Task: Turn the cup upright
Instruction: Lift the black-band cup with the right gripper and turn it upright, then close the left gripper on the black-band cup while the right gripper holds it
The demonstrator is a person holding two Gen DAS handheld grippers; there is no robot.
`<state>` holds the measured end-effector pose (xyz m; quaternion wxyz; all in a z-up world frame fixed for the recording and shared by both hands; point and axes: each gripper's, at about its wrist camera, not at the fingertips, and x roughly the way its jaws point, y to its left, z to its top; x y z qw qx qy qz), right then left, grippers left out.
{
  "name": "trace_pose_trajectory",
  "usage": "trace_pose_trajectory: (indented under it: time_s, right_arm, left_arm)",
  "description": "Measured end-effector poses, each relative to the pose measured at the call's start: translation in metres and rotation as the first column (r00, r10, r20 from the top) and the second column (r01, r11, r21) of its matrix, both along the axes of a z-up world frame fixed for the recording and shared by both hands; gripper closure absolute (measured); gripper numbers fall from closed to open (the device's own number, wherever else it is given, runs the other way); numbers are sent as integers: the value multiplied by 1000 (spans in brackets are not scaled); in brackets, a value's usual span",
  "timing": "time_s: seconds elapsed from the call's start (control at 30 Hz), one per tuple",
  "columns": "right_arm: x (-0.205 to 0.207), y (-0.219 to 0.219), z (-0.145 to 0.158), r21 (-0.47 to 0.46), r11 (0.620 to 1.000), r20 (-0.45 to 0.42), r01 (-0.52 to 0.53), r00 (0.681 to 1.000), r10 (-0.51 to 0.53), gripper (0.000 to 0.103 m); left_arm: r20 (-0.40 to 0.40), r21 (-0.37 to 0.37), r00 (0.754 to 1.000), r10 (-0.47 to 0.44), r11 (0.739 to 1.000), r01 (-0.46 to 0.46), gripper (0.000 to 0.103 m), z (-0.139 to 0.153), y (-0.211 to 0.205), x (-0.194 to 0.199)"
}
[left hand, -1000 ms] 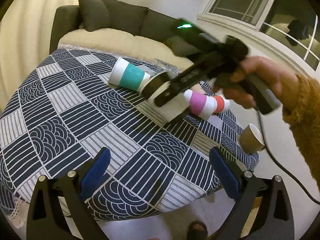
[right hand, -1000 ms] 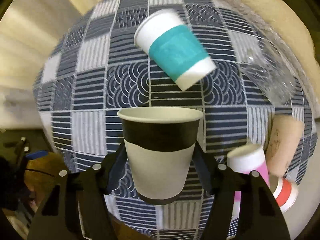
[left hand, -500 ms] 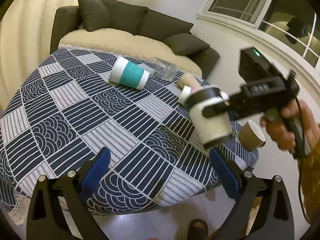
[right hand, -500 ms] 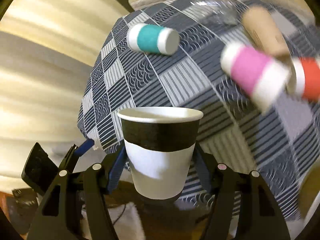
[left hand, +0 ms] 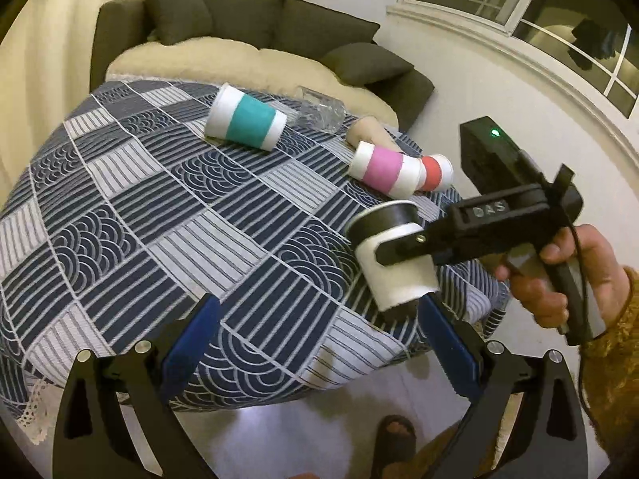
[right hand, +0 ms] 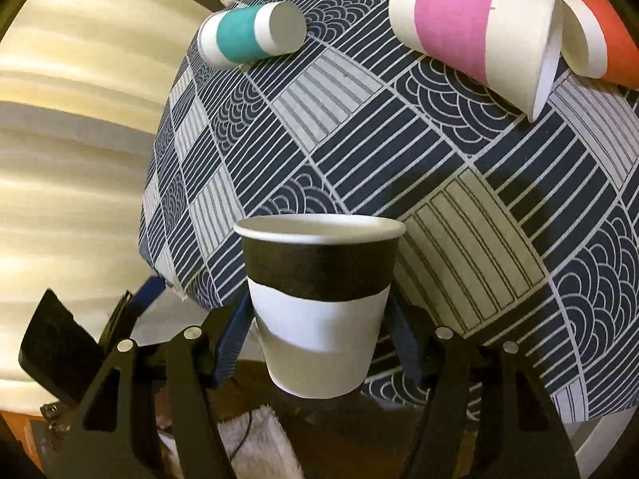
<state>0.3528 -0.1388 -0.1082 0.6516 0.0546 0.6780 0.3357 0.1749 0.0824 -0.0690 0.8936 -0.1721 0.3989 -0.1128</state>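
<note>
My right gripper is shut on a black-and-white paper cup. It holds the cup nearly upright, mouth up, at the near right edge of the table. The cup and the right gripper also show in the left wrist view, low over the tablecloth. My left gripper is open and empty in front of the table's near edge.
A teal cup, a pink cup and a red cup lie on their sides on the patterned tablecloth. A clear glass and a tan cup lie at the back. A sofa stands behind.
The right gripper has swung the black-and-white cup from tilted above the table's middle down to the near right edge, turning it nearly upright. The left gripper has stayed open.
</note>
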Motion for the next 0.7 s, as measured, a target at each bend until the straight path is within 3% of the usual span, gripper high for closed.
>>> trace_pose_trajectory:
  time_s: [0.17, 0.27, 0.4, 0.7]
  right_arm:
    - [-1, 3, 0, 4, 1000, -17, -2, 1000, 2, 37]
    - [-1, 0, 9, 28, 1000, -7, 3, 1000, -3, 30]
    - [-2, -12, 18, 46, 999, 3, 30, 1000, -30, 28]
    - [-27, -72, 54, 153, 983, 82, 104, 990, -117, 28]
  left_arm:
    - [-37, -66, 999, -34, 997, 31, 7, -5, -4, 5]
    - [-39, -115, 998, -41, 993, 36, 7, -5, -6, 8]
    - [-46, -166, 998, -41, 986, 33, 7, -5, -8, 15]
    - [-127, -239, 992, -17, 971, -14, 7, -4, -13, 37]
